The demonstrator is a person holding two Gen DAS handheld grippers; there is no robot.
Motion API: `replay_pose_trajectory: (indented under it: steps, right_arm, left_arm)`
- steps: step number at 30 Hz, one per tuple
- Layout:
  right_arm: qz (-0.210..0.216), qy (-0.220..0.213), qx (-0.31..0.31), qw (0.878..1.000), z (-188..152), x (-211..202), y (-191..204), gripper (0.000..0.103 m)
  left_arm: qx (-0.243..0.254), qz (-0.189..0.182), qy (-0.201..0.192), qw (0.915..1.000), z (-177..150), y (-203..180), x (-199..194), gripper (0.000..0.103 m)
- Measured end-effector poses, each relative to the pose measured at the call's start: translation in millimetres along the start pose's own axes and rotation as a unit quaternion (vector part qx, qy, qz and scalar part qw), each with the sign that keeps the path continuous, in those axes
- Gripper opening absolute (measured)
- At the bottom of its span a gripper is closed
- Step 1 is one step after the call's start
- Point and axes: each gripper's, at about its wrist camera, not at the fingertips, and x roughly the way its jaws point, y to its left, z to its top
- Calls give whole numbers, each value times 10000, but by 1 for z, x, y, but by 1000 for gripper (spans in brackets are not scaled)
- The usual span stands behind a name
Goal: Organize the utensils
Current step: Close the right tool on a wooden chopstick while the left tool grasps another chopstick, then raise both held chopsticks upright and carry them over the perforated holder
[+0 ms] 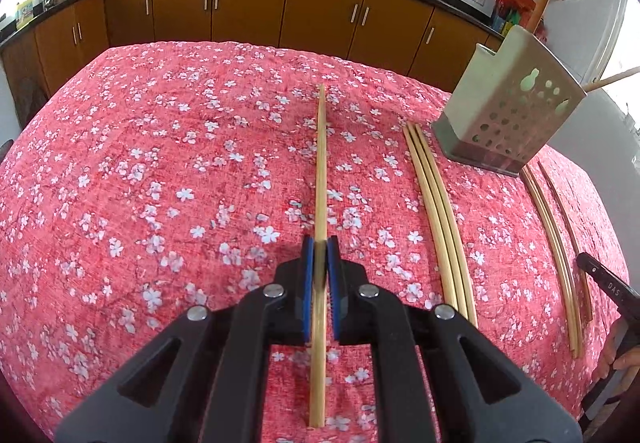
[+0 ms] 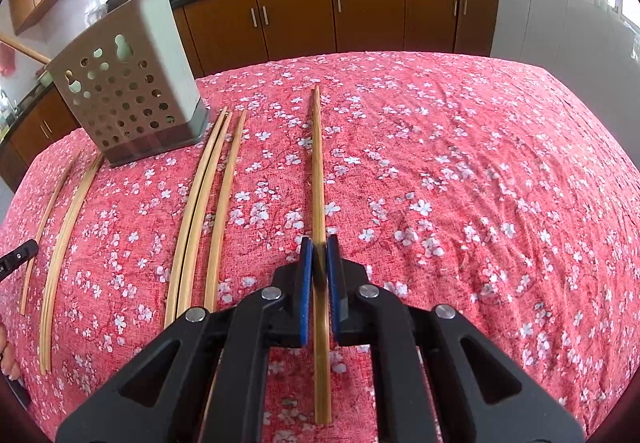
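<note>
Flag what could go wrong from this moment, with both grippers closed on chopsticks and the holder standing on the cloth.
1. Each chopstick, in the left gripper and the right gripper, is pinched well back from its far end; the long free length of the left chopstick or right chopstick could pivot or slip.
2. The perforated holder stands on soft, wrinkled tablecloth; a misaimed tip might tip or push it.
3. Loose chopsticks lie beside the right gripper and could get swept.
</note>
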Motion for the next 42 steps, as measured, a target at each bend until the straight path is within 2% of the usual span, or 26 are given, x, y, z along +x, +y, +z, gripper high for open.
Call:
replay_pose_trajectory:
  steps: [15, 19, 23, 30, 33, 42]
  right_arm:
    - [-4, 2, 33, 10000, -1, -3, 0, 9]
    - [-26, 19, -86, 10000, -10, -10, 5, 9]
    - [39, 33, -60, 10000, -16, -16, 2, 9]
    - [83, 49, -22, 10000, -14, -19, 3, 8]
    - [163, -221, 96, 9996, -10, -36, -3, 8]
    - [213, -1263, 262, 9914, 15, -98, -13, 8]
  left_arm:
    - [0, 4, -4, 10000, 1, 1, -2, 10]
    - [303, 235, 38, 9993, -1, -9, -4, 10]
    - [286, 278, 69, 9992, -8, -10, -10, 10]
    - [546, 484, 35, 9973, -19, -18, -18, 8]
    - [501, 456, 24, 9977, -13, -15, -23, 8]
    - [438, 216, -923, 9945, 15, -23, -85, 8]
